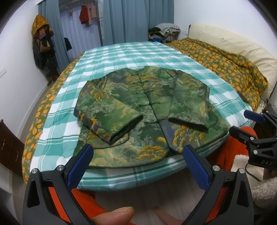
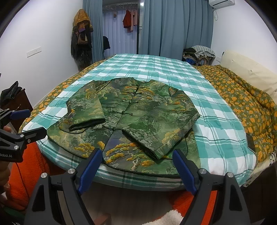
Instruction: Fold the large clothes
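Both your grippers hang off the near edge of the bed, jaws spread wide with nothing between them. Ahead of the left gripper (image 1: 137, 152) and the right gripper (image 2: 136, 156), the jacket (image 1: 143, 107) lies flat, sleeves folded in, so you can pass above it. Bare checked sheet (image 1: 121, 55) surrounds it. On your right, the bunched orange-patterned quilt (image 1: 230, 65) rises as a barrier.

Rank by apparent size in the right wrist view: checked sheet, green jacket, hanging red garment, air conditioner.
1. checked sheet
2. green jacket
3 and 4. hanging red garment and air conditioner: similar, and the latter is cropped, so unranked.
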Tool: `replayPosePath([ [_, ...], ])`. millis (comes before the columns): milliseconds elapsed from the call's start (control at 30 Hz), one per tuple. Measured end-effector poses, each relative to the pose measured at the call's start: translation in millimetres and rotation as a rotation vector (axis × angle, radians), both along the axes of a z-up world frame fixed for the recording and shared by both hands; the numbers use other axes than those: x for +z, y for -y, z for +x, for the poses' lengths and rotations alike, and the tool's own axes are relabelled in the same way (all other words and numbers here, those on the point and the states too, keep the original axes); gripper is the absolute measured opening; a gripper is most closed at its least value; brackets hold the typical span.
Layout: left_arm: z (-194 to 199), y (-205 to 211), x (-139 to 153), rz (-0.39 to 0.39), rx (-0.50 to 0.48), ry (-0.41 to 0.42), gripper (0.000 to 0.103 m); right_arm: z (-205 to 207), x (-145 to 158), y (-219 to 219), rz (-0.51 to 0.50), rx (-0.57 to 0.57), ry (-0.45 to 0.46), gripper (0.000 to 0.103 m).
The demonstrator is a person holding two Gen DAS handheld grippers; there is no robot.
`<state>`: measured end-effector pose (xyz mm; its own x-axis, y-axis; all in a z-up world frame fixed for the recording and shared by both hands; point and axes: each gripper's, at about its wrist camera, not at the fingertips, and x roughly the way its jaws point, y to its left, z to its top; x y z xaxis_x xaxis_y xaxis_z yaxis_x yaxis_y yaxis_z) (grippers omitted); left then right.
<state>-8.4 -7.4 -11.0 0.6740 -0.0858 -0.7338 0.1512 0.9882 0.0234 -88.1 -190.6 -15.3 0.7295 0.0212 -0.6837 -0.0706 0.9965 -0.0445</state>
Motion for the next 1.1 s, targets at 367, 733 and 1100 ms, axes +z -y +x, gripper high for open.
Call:
replayPosePath([
  [367, -3.9, 2.3, 0.4, 0.005, -0.003, 0.002, 0.103, -0.3, -0.6, -0.3, 0.000, -0.001, -0.002, 0.085],
  [733, -4.6, 5.3, -1.3, 0.009, -0.003, -0.002, 0.103, -1.9, -3.5, -6.9, 0.006, 0.009, -0.010, 0.085],
  [1100, -4.1, 6.3, -1.2, 0.010, -0.004, -0.004, 0.103, -0.6, -3.7, -7.9, 0.009, 0.017, -0.012, 0.085],
])
